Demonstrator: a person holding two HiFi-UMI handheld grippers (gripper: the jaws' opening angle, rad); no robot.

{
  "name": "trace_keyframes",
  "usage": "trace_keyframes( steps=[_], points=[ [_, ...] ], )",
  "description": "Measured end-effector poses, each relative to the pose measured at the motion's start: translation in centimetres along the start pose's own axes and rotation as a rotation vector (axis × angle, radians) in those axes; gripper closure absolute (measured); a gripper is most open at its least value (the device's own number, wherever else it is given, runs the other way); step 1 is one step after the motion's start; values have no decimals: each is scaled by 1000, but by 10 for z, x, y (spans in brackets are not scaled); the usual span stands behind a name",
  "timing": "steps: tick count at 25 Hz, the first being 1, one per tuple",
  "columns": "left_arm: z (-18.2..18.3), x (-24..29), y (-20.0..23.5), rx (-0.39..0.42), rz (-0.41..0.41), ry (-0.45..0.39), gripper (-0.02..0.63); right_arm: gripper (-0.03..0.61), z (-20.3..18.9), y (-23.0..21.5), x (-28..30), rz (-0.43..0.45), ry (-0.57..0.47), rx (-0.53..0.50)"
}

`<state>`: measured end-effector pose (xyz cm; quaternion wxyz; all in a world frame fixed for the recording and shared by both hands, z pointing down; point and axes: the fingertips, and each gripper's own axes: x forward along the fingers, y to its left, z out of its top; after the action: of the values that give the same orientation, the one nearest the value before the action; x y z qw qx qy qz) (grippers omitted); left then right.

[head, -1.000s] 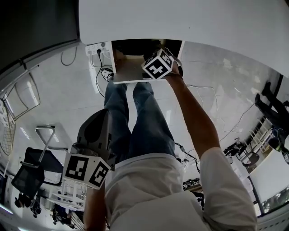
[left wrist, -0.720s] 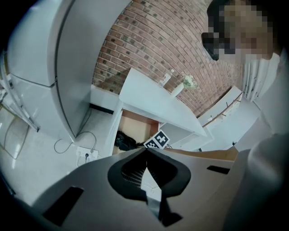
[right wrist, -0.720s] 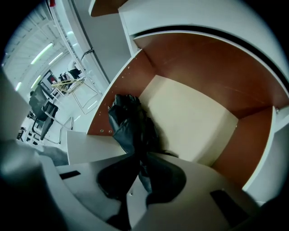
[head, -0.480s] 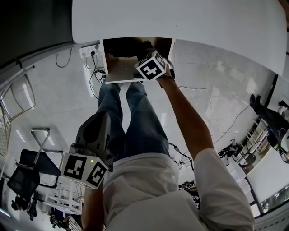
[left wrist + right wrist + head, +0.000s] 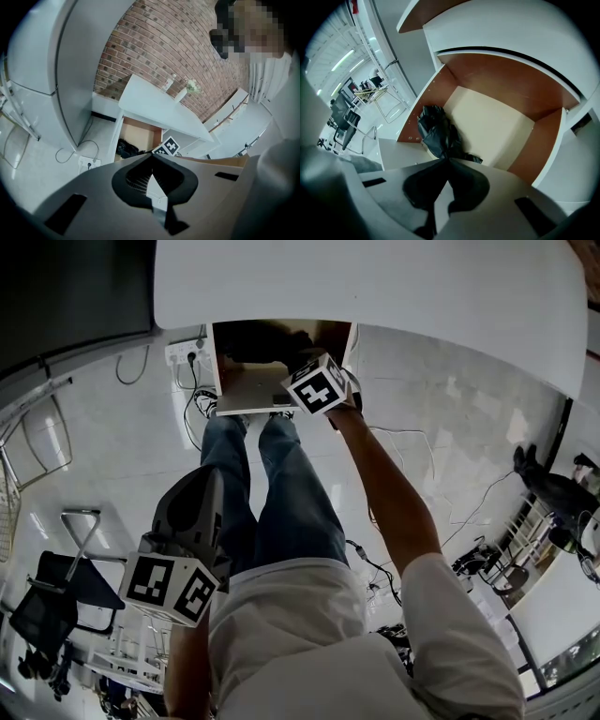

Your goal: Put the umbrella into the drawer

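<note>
The right gripper (image 5: pixel 447 159) has its jaws pressed fully together, and nothing shows between them. Its tips hang over the open drawer (image 5: pixel 501 124), just above the black umbrella (image 5: pixel 436 131); whether they touch the fabric cannot be told. The umbrella lies folded and crumpled on the drawer's pale floor. It sits against the brown side wall at the left of the right gripper view, toward the corner by the white front panel. The rest of the drawer floor is bare.

In the head view the right gripper's marker cube (image 5: pixel 319 388) sits over the drawer's front right corner, with the person's arm stretched out to it. The drawer stands pulled out from under a white desk (image 5: pixel 375 287).

The left gripper (image 5: pixel 151 155) is also closed, tip against tip, and holds nothing. It hangs low beside the person's hip, well apart from the drawer, and faces toward it.

A bottle (image 5: pixel 168 84) and a small vase (image 5: pixel 185 91) stand on the desk before a brick wall (image 5: pixel 178 51). A power strip (image 5: pixel 183 352) with cables lies on the floor left of the drawer.
</note>
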<state>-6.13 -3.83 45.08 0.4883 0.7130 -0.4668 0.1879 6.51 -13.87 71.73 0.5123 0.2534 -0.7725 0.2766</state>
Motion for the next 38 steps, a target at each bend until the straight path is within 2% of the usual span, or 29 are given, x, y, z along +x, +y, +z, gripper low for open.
trace_keyframes(
  steps=[9,16,21,34,38],
  points=[
    [5,-9,-6,40,18,-26,595,561,2,4,-21,4,-40,14],
    [6,-16,-9,30,26,-57,595,561,3,15,-41,22,-72,44],
    [4,-18,-12,90,35,-50,595,560,6,25,-61,42,-113,76],
    [19,-29,-13,87,59,-103,595,561,9,32,-111,54,-164,56],
    [20,-35,-18,67,49,-121,595,561,6,38,-124,84,-163,103]
  ],
)
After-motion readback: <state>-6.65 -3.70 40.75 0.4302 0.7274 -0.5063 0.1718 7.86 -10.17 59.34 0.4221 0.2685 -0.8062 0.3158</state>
